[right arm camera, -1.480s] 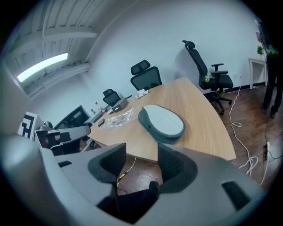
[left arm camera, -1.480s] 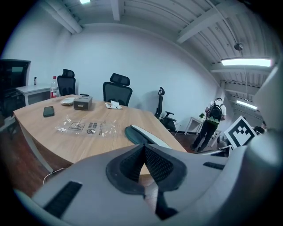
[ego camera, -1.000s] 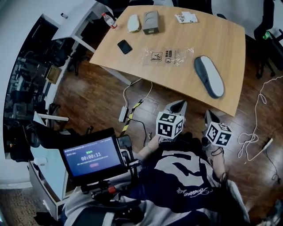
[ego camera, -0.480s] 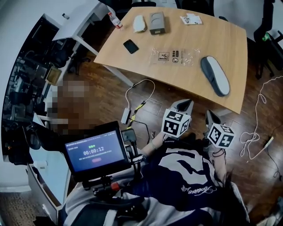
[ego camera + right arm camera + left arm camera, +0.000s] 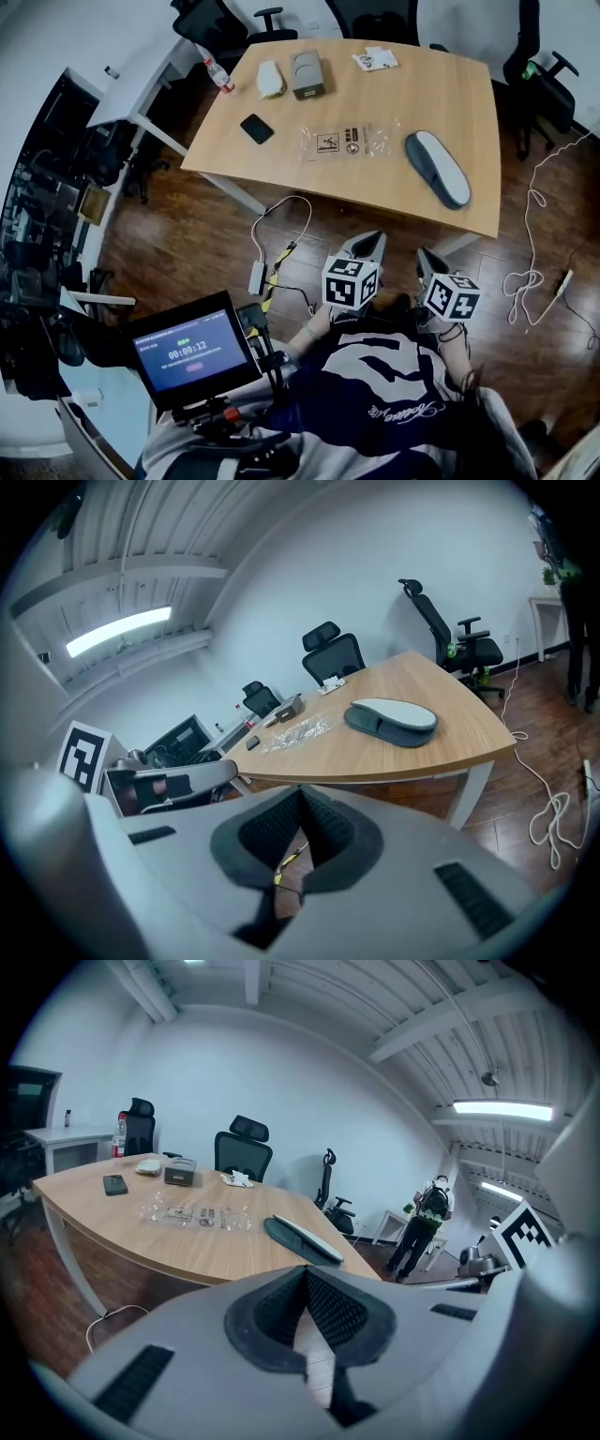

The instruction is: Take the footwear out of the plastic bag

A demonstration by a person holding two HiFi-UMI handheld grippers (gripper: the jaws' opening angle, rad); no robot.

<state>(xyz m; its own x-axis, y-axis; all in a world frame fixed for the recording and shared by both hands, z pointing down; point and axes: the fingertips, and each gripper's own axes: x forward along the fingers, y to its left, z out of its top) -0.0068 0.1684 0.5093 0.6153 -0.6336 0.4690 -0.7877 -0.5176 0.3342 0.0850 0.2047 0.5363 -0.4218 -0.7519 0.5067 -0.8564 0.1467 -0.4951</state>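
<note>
The slipper point(image 5: 437, 169) lies slantwise on the counter point(image 5: 422, 89), outside the flat plastic bag point(image 5: 349, 141) and just to its right. The left gripper point(image 5: 368, 242) and right gripper point(image 5: 424, 255) hang well short of the counter, jaws pressed together on nothing. The right one is nearer the slipper.

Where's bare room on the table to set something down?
Free: the near edge strip, in front of the plastic bag, between the phone and the slipper; also the far right, between the papers and the slipper. Crowded: the far left corner, with the grey box and white object.
</note>
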